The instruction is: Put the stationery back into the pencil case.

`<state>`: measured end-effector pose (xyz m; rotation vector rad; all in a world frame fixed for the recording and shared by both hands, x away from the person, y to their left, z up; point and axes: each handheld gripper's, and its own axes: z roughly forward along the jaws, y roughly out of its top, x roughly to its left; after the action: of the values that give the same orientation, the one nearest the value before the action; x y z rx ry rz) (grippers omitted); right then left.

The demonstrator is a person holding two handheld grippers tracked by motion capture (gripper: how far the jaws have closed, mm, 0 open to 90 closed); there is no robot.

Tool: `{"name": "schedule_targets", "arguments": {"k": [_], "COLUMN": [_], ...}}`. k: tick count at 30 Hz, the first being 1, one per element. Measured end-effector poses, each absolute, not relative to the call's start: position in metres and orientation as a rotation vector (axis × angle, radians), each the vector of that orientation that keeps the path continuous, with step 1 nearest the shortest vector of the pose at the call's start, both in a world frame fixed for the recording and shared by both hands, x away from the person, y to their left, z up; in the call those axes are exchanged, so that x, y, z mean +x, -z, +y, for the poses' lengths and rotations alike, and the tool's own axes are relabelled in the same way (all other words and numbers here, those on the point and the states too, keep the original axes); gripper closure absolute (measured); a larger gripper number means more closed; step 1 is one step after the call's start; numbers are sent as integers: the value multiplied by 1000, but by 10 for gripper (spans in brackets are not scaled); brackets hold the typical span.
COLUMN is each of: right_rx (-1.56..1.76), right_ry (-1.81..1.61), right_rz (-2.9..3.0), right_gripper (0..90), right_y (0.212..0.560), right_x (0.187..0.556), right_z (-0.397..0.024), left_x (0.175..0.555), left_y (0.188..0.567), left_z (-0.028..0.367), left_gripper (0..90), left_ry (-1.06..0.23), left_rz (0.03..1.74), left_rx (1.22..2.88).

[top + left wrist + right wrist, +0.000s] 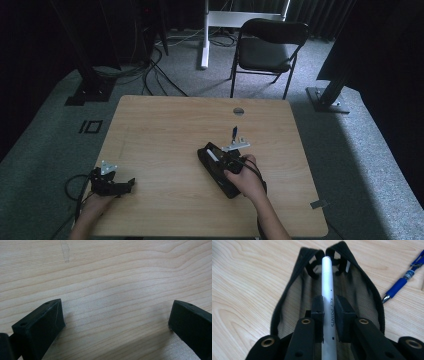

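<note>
Two grippers are on the table: the left gripper (pixel 131 181) near the left edge, and the right gripper (pixel 329 305) right of the middle. Two hands hold them, one left hand (pixel 95 206) and one right hand (pixel 247 179). There is one open black mesh pencil case (pixel 294 292) under the right gripper. Pens number two: one white pen (pixel 327 280) printed KEY POINTS, lying along the case, and one blue pen (pixel 404 280) on the bare wood just to the right of it. One wooden table (pixel 165 125) bears everything, and one black chair (pixel 267 47) stands on the far side
</note>
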<state>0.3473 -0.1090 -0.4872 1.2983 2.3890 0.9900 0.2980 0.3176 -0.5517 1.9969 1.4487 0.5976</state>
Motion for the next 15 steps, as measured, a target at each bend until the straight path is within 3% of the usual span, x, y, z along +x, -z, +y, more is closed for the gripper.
{"name": "schedule_targets", "arguments": {"k": [15], "right_rx": [1276], "right_ry": [-856], "right_rz": [2480], "right_gripper": [784], "right_y": [490], "right_x": [359], "right_z": [-93], "left_x": [298], "left_y": [552], "left_z": [318], "left_gripper": [3], "left_ry": [-598], "left_rz": [1448], "left_rx": [1997]}}
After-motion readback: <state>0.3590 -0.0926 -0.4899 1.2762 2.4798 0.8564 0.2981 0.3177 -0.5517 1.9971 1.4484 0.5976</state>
